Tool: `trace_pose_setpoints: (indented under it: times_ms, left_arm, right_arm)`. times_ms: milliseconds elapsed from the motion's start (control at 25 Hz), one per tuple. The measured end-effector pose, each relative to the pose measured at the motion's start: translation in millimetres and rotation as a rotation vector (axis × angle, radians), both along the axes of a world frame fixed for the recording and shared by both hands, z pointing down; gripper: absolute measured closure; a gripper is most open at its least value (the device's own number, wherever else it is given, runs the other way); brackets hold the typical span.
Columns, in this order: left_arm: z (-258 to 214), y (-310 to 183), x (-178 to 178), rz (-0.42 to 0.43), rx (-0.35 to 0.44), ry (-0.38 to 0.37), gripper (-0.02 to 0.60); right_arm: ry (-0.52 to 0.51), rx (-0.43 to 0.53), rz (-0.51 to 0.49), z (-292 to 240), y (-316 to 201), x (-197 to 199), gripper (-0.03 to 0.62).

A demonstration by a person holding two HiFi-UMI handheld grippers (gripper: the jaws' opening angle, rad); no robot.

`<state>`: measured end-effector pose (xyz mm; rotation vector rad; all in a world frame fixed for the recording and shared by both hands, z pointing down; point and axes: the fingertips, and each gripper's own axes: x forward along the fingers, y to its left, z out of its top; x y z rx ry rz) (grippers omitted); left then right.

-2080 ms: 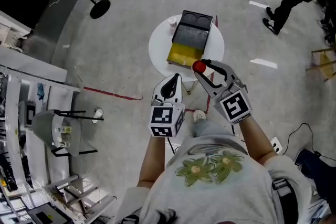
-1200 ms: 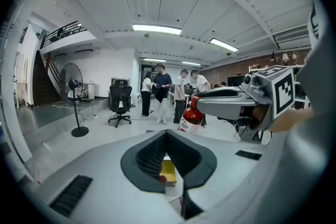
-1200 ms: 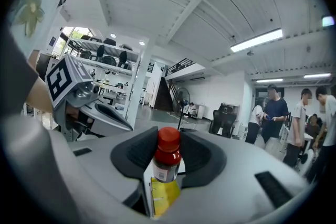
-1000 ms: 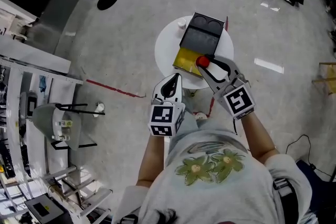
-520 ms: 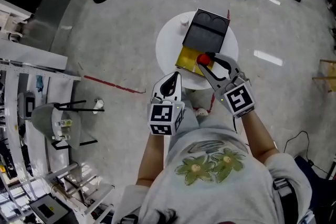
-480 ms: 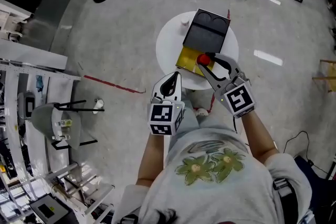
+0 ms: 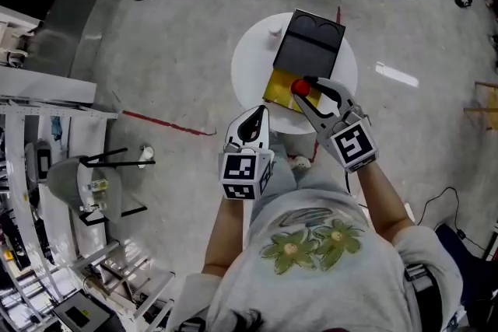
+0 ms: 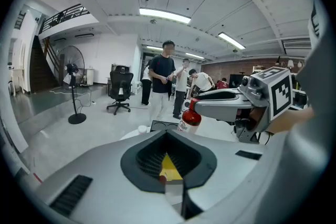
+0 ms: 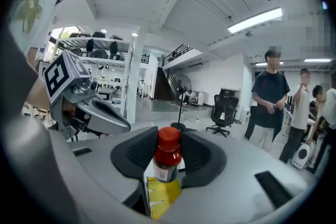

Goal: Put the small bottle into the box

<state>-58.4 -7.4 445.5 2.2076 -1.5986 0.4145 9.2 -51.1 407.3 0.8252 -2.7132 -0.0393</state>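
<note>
Red-capped bottle point(image 9: 168, 161) clamped in right gripper point(image 7: 303, 92), at 6 o'clock edge of box point(image 7: 310, 54) (yellow flap point(image 7: 280, 88)); left gripper point(image 7: 254, 119) jaws together, empty.

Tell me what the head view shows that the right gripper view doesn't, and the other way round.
Only the head view: the whole round white table, a small white cup on it, the box's black lid, and red tape on the floor. Only the right gripper view: the white label on the small bottle and the ceiling light strip. Both: the right gripper shut on the red-capped small bottle, the box's yellow inside below it, and the left gripper with its marker cube.
</note>
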Motion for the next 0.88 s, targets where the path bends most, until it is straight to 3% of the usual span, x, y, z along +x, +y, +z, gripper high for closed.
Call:
trace_pose_setpoints:
  times_ms: [880]
  left_arm:
    - [28, -48, -25, 0.056, -0.070, 0.004, 0.581]
  right_arm:
    - [0.085, -0.107, 0.046, 60, -38, -19, 0.457]
